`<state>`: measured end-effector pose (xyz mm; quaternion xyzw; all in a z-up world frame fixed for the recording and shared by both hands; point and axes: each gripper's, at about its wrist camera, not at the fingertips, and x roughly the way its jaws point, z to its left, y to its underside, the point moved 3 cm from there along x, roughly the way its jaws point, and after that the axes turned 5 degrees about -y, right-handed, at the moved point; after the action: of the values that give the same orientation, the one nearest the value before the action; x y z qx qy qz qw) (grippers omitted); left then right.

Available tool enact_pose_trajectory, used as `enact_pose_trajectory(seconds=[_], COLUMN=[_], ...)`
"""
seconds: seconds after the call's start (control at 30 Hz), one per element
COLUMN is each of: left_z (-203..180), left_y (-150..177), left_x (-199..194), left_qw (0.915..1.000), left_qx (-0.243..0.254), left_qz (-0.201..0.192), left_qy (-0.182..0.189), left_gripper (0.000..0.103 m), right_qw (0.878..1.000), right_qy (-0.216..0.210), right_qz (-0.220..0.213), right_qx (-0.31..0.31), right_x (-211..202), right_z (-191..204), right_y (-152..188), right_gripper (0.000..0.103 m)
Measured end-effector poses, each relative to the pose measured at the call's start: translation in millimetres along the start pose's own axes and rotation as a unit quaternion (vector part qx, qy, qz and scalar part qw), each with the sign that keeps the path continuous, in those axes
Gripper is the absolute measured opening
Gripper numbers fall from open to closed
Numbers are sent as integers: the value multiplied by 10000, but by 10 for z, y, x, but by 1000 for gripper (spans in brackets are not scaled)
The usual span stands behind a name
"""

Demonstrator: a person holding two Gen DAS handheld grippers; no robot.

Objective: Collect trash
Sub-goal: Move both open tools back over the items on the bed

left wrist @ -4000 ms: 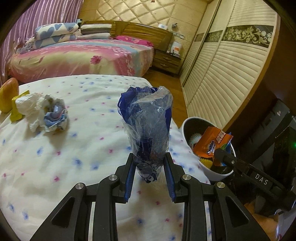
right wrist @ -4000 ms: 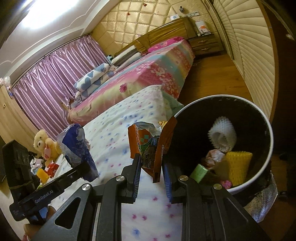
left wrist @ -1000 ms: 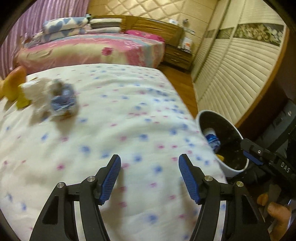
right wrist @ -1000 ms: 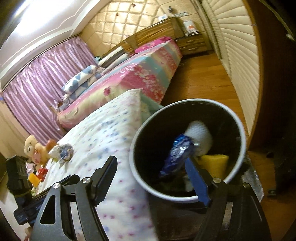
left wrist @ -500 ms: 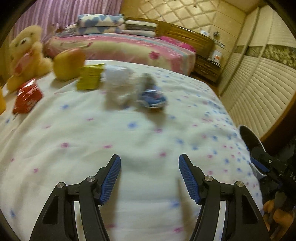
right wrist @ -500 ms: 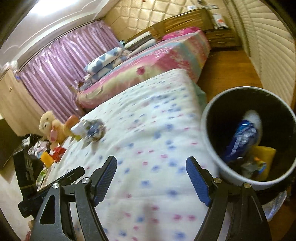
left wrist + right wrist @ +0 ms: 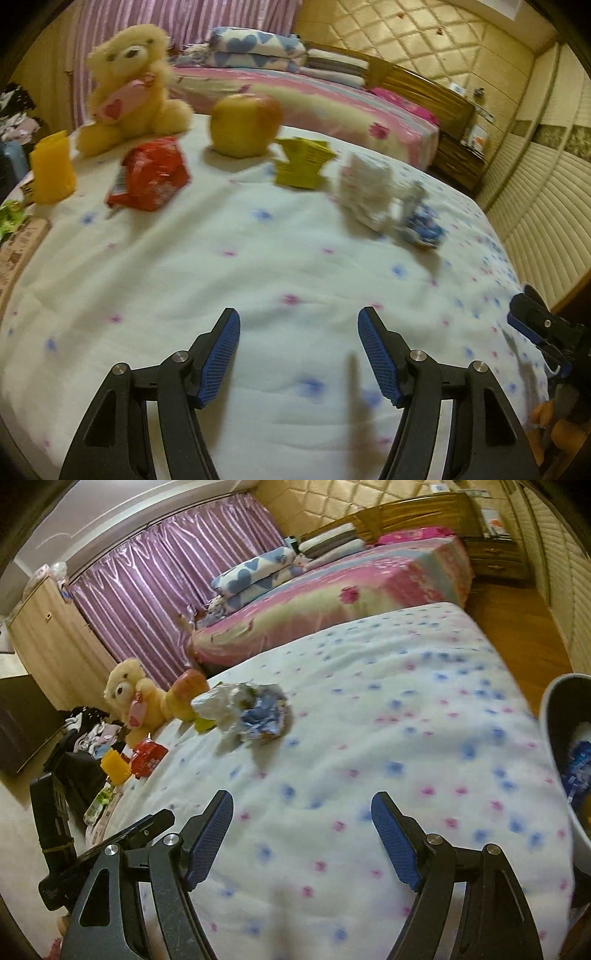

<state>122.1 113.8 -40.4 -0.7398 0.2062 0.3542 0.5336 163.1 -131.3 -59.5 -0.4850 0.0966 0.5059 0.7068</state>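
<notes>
Over the white quilted bed cover dotted blue and pink point(image 7: 155, 295), the left gripper point(image 7: 298, 354) is seen with jaws opening and the right gripper point(image 7: 302, 832) spread wide, both empty. Farther on, toward the cover's right edge, crumpled white and blue wrapper trash point(image 7: 388, 201) is lying. The white-rimmed black bin point(image 7: 554, 738) is seen beyond that edge.

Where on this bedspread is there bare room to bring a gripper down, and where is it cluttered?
Bare: the dotted bedspread from both grippers' fingertips up to the crumpled wrappers, and its far right part toward the trash bin. Crowded: the far left edge, with teddy bear, red packet, yellow packet and yellow box.
</notes>
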Motion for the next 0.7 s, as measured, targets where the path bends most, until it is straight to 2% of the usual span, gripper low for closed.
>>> enact_pose_trajectory(seconds=[0.33,0.7], left_z=[454,835], left_y=[-228,-636], left_x=[94,260], left_qw=[9989,9965], left_qx=[-310,-300], left_qz=[-85,-379], left_qy=[-345,-684], left_gripper=[68,76], right_qw=[9993,9990], right_qy=[-189,45], right_qz=[188,257], right_qx=[-271,-370], right_x=[419,750], right_z=[370,451], right_y=[-101,-217], right_gripper=[79,79])
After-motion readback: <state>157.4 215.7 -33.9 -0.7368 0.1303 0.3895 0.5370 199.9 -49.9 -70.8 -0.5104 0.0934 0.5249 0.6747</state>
